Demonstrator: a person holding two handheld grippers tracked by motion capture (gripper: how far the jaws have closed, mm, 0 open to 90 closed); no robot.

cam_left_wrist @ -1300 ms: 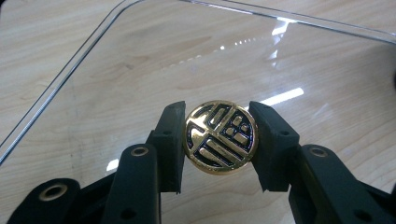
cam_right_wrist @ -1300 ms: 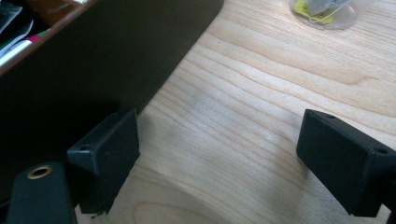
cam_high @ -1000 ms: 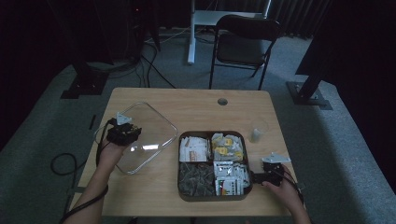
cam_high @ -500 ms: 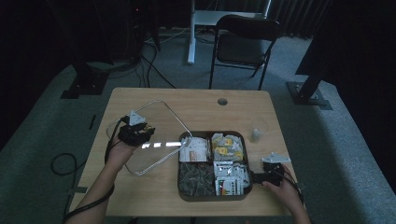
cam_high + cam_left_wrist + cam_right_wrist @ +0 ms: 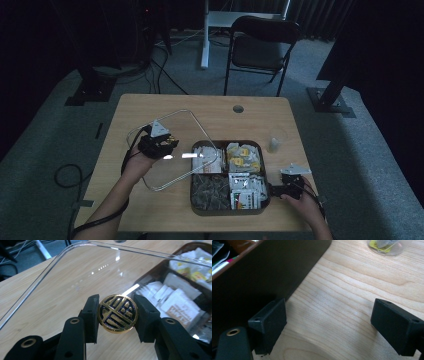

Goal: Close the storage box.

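Left gripper (image 5: 159,142) raised over the table (image 5: 150,107), forearm angled inward, clamped on the gold-and-black knob (image 5: 117,313) of the clear lid (image 5: 175,150), which overlaps the compartment tray (image 5: 227,210). Emblem detail legible in left gripper view. Right gripper (image 5: 280,190) low beside tray's right wall; jaws spread, nothing between.

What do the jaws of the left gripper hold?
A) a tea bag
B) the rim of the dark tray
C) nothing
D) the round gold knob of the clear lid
D: in the left gripper view the jaws of the left gripper press on both sides of the knob of the lid.
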